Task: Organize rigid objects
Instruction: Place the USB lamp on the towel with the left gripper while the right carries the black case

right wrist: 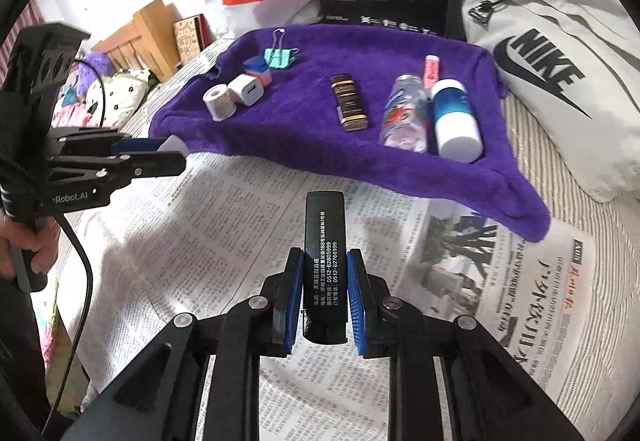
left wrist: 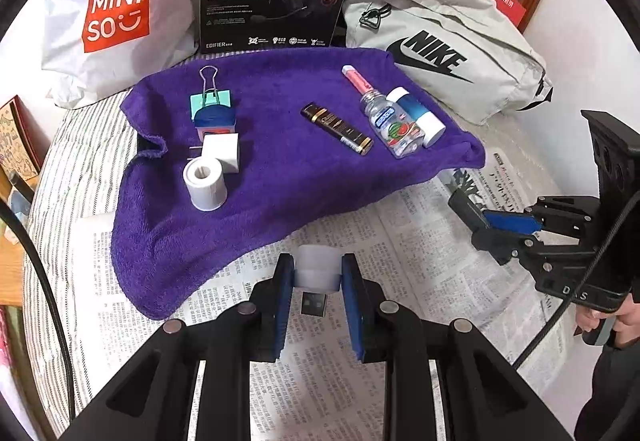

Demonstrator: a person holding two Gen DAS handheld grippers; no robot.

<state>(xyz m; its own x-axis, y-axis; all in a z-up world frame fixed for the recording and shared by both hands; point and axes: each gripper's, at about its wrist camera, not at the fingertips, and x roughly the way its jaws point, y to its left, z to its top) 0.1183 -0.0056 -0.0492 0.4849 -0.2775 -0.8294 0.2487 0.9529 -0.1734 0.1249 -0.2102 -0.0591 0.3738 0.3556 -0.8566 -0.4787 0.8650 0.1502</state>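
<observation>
The left gripper (left wrist: pixel 317 273) is closed on a white USB plug (left wrist: pixel 316 271) — its metal connector points back toward the handle. The right gripper (right wrist: pixel 325 277) pinches a black box (right wrist: pixel 324 261) upright between its blue pads (right wrist: pixel 354 293). Both hover over newspaper (right wrist: pixel 200 225); ahead of them, the purple towel (right wrist: pixel 300 129) carries the lighter (right wrist: pixel 349 107) and bottle (right wrist: pixel 404 113).

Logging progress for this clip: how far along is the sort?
Done: eight items sit in two clusters on the purple towel. In hand: left gripper holds a white USB adapter; right gripper holds a black lighter. Left: placing both; nothing else loose on the newspaper.
</observation>
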